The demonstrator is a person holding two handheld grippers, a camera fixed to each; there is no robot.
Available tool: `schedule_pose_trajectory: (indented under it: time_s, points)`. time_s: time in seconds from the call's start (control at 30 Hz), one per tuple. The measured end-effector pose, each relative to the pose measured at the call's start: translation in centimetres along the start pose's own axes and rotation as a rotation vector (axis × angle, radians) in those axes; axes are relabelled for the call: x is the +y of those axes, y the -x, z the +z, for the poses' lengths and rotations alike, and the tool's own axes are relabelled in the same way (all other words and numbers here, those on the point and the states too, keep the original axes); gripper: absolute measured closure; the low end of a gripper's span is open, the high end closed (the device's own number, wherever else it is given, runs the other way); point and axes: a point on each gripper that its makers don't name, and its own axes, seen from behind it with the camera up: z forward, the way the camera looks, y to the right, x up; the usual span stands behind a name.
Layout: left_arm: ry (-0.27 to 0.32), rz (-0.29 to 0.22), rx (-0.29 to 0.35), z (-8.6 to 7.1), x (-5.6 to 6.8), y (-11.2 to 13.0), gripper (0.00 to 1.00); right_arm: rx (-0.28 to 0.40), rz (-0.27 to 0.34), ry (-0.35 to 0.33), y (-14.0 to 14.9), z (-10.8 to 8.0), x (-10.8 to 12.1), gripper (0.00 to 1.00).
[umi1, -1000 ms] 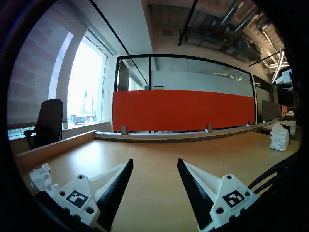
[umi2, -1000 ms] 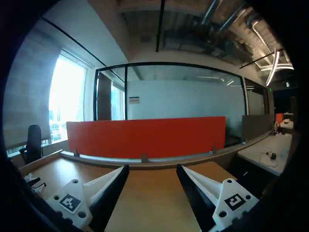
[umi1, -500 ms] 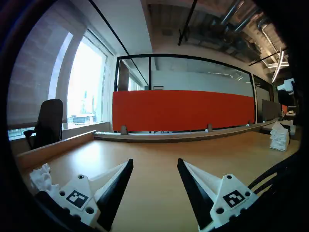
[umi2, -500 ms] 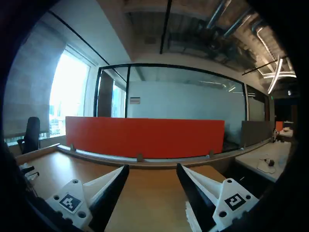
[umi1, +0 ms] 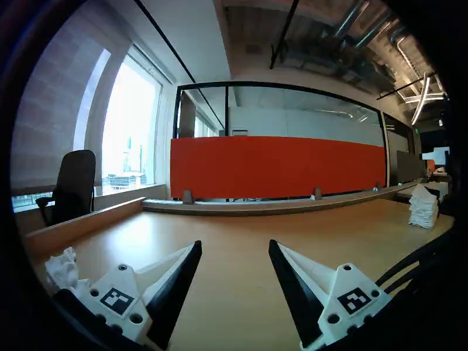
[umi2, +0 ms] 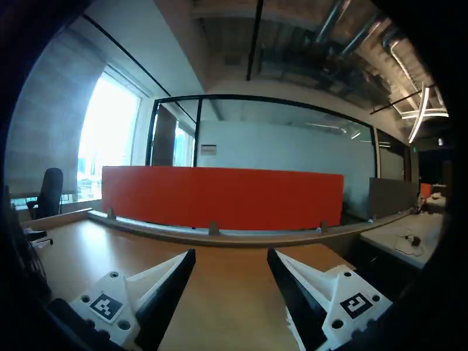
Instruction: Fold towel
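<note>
In the left gripper view, a crumpled white towel lies on the wooden table, just left of my left gripper. That gripper is open and holds nothing. A stack of folded white towels stands at the table's far right. In the right gripper view, my right gripper hovers open over the table, with nothing between its fingers. A sliver of white cloth peeks out beneath its right finger.
An orange divider runs along the table's far edge. A black office chair stands by the window at the left. A second desk with a small cabled item lies to the right, across a gap.
The left gripper view is almost unchanged. The right gripper has shifted a little over the table, and the white sliver has come into sight under its right finger. Both grippers stayed open.
</note>
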Motion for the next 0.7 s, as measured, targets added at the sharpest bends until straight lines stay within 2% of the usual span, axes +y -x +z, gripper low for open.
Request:
schedule_pose_trajectory:
  time_s: [0.2,0.47,0.7]
  points:
    - [0.000,0.000,0.000,0.0,0.0,0.1,0.16,-0.009,0.019,-0.014,2.8,0.0,-0.4,0.05]
    - [0.000,0.000,0.000,0.0,0.1,0.1,0.16,-0.025,0.047,0.004,6.6,0.0,0.2,0.05]
    - [0.000,-0.001,0.001,0.1,0.1,0.1,0.16,-0.022,0.089,0.001,8.7,0.2,0.3,0.05]
